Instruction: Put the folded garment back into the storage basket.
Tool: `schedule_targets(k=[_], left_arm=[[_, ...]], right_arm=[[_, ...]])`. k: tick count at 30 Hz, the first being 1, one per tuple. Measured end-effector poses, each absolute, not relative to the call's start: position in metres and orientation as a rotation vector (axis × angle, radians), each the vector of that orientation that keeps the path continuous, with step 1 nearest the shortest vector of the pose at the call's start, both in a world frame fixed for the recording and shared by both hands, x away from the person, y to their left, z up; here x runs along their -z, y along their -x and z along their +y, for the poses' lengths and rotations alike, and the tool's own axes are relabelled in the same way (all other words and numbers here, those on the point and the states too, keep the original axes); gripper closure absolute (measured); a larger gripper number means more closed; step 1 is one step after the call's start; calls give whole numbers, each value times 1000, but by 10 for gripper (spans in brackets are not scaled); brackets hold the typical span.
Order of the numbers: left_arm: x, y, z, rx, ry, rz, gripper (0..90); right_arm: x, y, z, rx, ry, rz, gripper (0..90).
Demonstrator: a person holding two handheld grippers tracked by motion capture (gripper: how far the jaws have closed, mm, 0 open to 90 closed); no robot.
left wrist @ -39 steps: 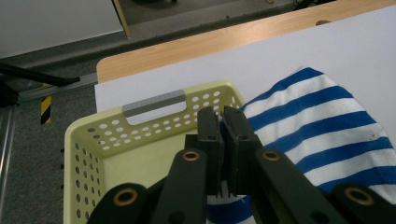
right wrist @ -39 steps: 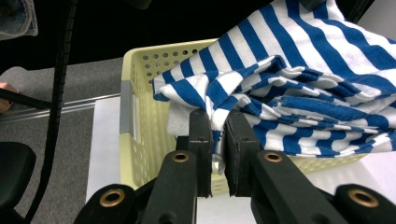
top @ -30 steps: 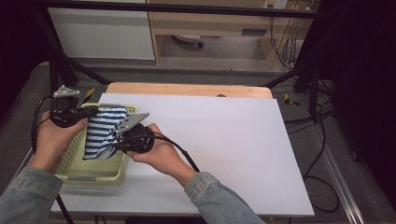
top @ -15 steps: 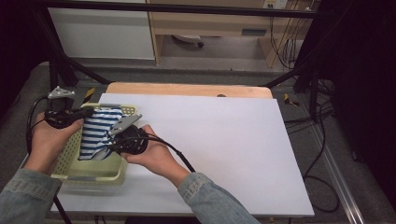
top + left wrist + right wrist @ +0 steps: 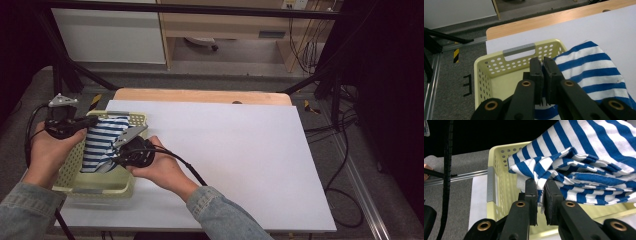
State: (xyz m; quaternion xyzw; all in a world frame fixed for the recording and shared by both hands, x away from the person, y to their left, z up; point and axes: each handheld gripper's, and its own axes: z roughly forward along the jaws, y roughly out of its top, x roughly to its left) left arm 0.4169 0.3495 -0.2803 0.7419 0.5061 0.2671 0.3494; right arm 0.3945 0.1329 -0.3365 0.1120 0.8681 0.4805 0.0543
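One striped cloth point(image 5: 101, 141), one yellow basket point(image 5: 100, 183), two grippers clamping it.

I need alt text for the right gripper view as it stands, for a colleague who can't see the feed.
The right gripper has its two black jaws shut on a fold of a blue-and-white striped cloth, which is bunched up over a pale yellow perforated basket. A grey handle strip sits on the basket's rim at left, with grey floor and a black cable beyond.

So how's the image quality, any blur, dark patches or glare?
High view: soft overall, dark edges left and right, white table evenly lit without glare. Left gripper view: basket sharp, near jaws slightly soft. Right gripper view: striped cloth crisp, background above black.
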Motion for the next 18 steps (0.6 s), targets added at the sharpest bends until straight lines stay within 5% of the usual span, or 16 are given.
schedule_targets(k=[18], left_arm=[[283, -415, 356, -690, -1912, 1321, 856]], right_arm=[[339, -392, 143, -1452, -320, 2649, 826]])
